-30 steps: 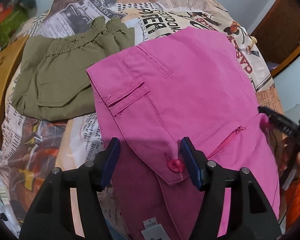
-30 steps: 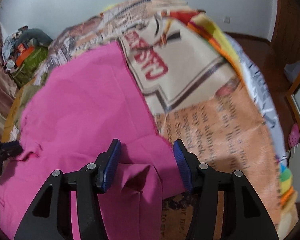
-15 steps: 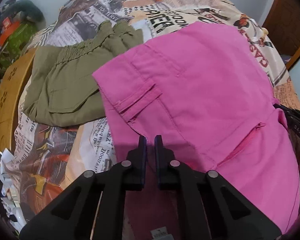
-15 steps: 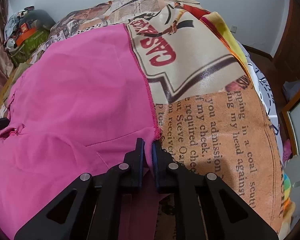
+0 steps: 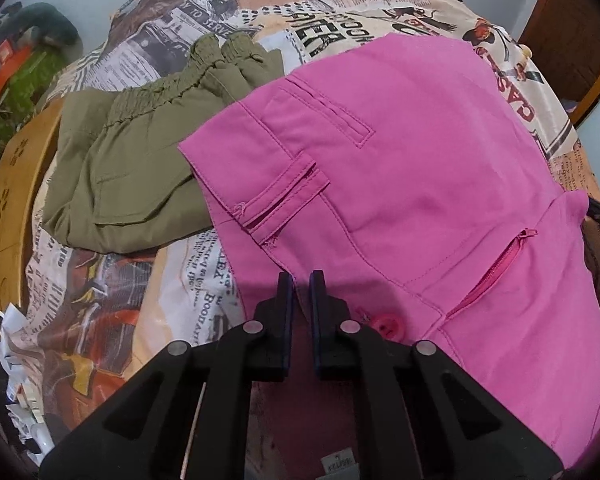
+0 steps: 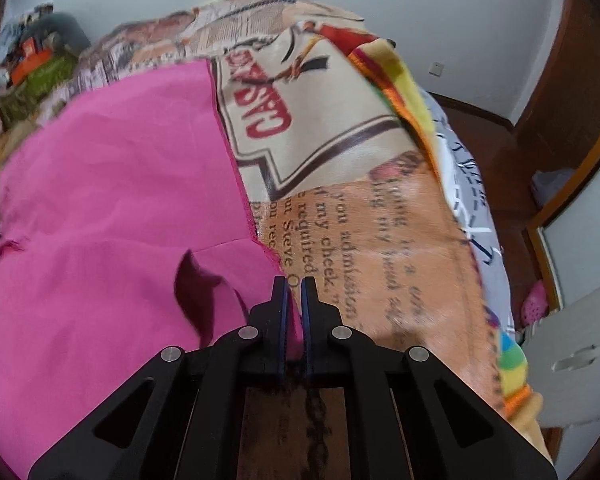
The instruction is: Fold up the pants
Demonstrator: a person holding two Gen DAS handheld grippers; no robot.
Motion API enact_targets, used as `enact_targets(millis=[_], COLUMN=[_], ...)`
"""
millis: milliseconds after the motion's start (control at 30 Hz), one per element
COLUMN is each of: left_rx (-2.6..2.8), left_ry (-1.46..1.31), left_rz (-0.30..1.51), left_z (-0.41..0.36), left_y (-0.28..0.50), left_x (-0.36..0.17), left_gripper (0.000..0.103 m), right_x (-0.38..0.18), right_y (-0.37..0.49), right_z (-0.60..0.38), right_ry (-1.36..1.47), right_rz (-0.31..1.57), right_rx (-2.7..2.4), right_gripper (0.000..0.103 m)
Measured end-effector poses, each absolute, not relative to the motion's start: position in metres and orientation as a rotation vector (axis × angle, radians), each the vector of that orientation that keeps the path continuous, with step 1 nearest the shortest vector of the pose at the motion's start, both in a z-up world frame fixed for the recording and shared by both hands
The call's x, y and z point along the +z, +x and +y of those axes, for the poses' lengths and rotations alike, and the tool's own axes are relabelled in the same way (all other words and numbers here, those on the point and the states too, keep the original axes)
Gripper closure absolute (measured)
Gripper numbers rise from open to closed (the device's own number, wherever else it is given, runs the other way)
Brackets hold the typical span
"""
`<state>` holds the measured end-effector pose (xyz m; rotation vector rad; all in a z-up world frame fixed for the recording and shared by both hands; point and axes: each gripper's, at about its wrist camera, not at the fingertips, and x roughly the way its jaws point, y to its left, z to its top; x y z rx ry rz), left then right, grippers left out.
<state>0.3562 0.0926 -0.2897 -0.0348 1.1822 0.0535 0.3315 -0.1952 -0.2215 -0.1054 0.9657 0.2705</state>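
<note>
Pink pants (image 5: 412,184) lie spread on a bed with a newspaper-print cover (image 5: 112,312). Their waistband end, with belt loop, pink button and zip, is in the left wrist view. My left gripper (image 5: 301,280) is shut on the near waistband edge of the pink pants. In the right wrist view the pink pants (image 6: 112,208) fill the left half. My right gripper (image 6: 294,284) is shut on their near right corner, with pink cloth pinched between the fingers and a raised fold just left of them.
Folded olive-green pants (image 5: 140,152) lie left of the pink ones, touching them. A wooden headboard (image 5: 8,208) is at the far left. The bed's right edge (image 6: 472,208) drops to a wooden floor with a door beyond.
Both grippers went from open to shut on the pink pants' near edge. Since half a second ago the right gripper has lifted its corner, raising a fold.
</note>
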Motion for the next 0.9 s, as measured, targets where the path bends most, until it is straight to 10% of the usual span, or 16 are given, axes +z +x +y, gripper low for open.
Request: enact_targets(millis=[167,333,533,900], left_rx=[0.03,-0.023,-0.013,0.099], left_ry=[-0.085,-0.063,0.046,0.066], left_rz=[1.138,1.098,1.082,1.016], left_z=[0.096,0.083,0.075,0.118], left_y=[0.346,0.331,0.323,0.313], left_x=[-0.265,-0.251,-0.262,-0.239], left_gripper=[0.092,0.054,0.039,0.036], right_x=[-0.182,-0.196,-0.246,-0.205], right_y=[0.305,0.314,0.332,0.325], right_z=[-0.179,-0.141,-0.148,-0.192], right_ry=[-0.059,-0.071,-0.11,-0.121], right_rz=[0.883,0.925,1.054,1.009], right_rx=[0.427,0.494,0.408,0.334], right_gripper=[0.091,0.079,0.079,0.076])
